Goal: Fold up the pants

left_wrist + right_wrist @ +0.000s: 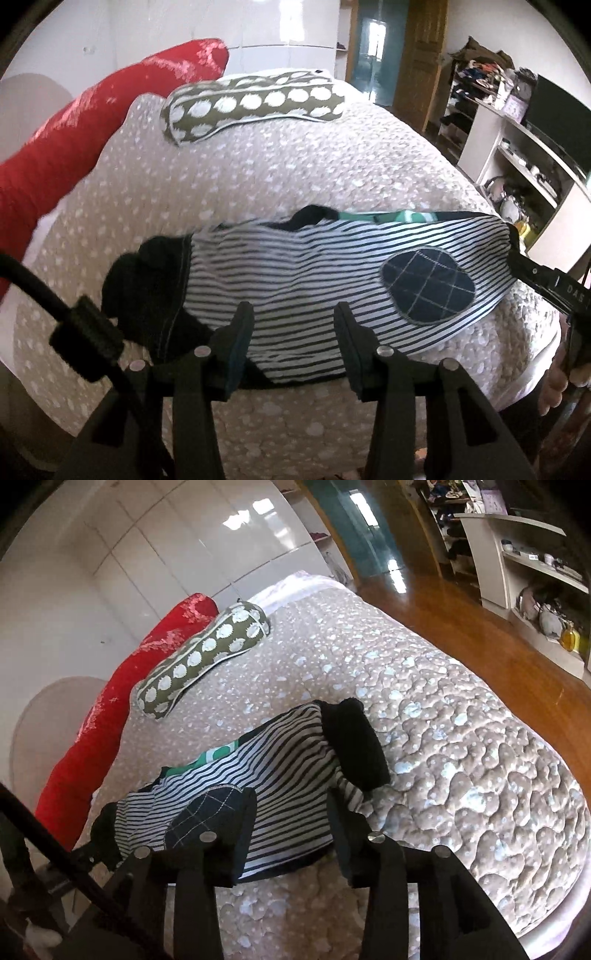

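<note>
- Striped pants (303, 280) lie on the quilted bed (332, 166), long axis running left to right, black cuffs at the left end.
- Our left claw (293, 332) hovers gaping over the near edge, gripping nothing.
- Our right claw (291, 827) also gapes, empty, at the patch end, tilted downward.

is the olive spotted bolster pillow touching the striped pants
Apart. The right wrist view shows bare quilt between the olive white-spotted bolster pillow and the black-and-white striped pants.

Both tongs (293, 332) (291, 819) agape, fingers apart.
</note>
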`<state>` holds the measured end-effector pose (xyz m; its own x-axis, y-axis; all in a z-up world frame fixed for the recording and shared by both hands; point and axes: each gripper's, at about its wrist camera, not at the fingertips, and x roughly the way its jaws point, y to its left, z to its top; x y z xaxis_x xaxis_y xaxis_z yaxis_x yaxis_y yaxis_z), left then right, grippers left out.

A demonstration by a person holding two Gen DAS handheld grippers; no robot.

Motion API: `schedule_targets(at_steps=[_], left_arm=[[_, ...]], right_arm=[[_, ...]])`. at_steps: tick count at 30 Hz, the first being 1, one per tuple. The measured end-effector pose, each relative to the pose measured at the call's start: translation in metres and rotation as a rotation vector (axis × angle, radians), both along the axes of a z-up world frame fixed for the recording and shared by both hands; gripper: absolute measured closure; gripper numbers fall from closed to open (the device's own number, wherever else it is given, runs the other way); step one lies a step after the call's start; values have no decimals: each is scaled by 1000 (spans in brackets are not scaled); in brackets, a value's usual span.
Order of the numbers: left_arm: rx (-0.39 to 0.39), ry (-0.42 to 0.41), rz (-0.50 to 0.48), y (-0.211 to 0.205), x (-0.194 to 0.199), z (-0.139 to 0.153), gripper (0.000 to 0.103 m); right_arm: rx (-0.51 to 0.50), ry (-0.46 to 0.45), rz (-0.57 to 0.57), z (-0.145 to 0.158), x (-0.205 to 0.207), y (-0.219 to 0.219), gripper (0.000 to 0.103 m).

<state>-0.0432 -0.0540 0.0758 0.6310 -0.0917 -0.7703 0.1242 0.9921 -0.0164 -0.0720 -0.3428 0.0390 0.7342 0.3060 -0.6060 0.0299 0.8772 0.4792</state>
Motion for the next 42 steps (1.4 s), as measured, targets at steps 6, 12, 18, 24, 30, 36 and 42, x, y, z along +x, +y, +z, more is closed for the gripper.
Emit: schedule_targets(at_steps=[6, 12, 18, 24, 30, 36, 42], left_arm=[[50, -15, -52, -30, 2, 10, 59], [103, -15, -107, -63, 7, 9, 58], [118, -2, -161, -91, 19, 6, 58], [-132, 85, -276, -110, 76, 22, 48], [-370, 268, -370, -150, 150, 11, 46], [-359, 432, -514, -210, 175, -30, 46], [-324, 521, -635, -242, 171, -48, 50]], right_arm=[[50, -24, -42, -4, -14, -23, 46], [104, -21, -94, -15, -29, -52, 45], [145, -26, -108, -17, -36, -63, 42], [167, -38, -75, -14, -30, -57, 35], [142, -14, -28, -17, -11, -36, 33], [131, 12, -23, -27, 5, -24, 32], [125, -9, -23, -29, 13, -16, 40]])
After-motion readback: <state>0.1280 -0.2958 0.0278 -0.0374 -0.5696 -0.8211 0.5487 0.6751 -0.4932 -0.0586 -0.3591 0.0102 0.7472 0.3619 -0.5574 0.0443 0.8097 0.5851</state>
